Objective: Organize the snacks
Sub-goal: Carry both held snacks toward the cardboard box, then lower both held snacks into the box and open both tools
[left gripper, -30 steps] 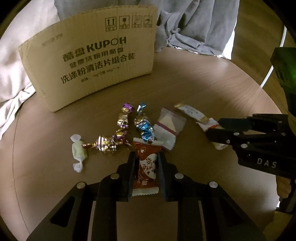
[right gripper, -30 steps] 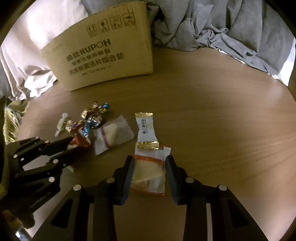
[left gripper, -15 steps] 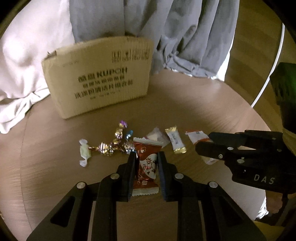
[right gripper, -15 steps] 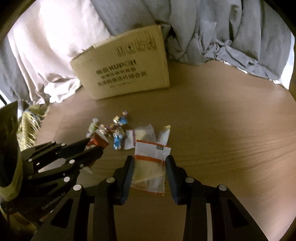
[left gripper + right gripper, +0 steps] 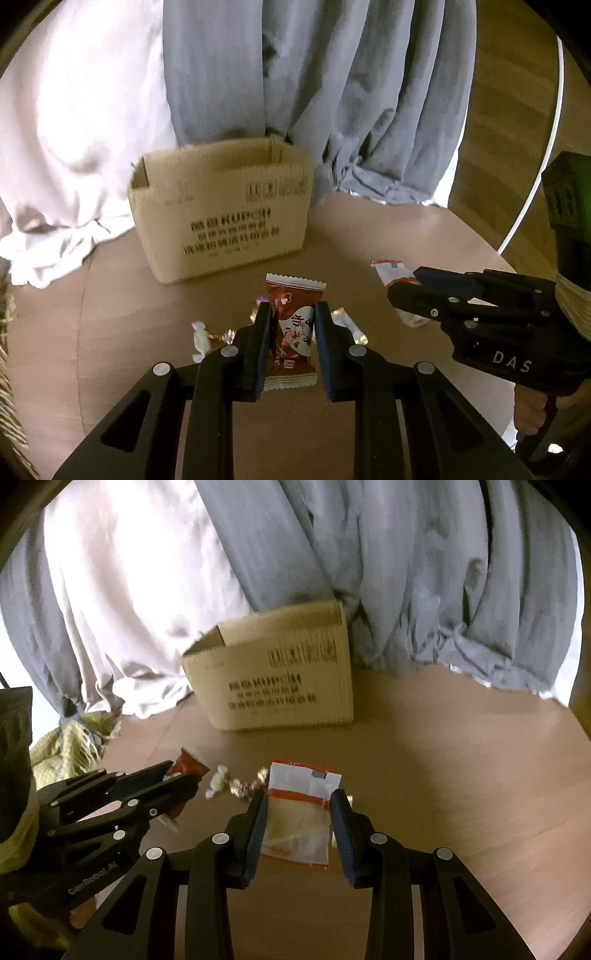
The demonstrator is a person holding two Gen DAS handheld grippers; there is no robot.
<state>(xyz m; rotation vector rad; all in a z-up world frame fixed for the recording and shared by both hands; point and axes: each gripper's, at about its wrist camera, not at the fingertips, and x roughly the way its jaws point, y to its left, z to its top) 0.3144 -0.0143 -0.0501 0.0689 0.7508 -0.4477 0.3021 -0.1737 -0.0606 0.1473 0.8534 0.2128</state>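
Note:
My left gripper [image 5: 291, 314] is shut on a red-brown snack packet [image 5: 294, 325] and holds it raised above the round table [image 5: 147, 295]. My right gripper [image 5: 298, 801] is shut on a clear snack pouch with orange stripes [image 5: 299, 812], also raised. Each gripper shows in the other's view: the right one [image 5: 406, 288] with its pouch [image 5: 391, 271], the left one [image 5: 177, 775] with the red packet [image 5: 188, 766]. An open cardboard box [image 5: 221, 214] stands at the table's far side, also in the right wrist view [image 5: 277, 679]. Loose foil candies [image 5: 243, 786] and a white candy [image 5: 201, 339] lie on the table below.
Grey curtain [image 5: 332, 92] and pale cloth [image 5: 74, 110] hang behind the box. A yellow-green knitted cloth [image 5: 66, 746] lies at the table's left edge. A gold-ended wrapper [image 5: 347, 325] lies beside the left gripper's fingers.
Both grippers have lifted up and back from the table with their packets. The box's open top has come into view and the candies now look smaller and lower.

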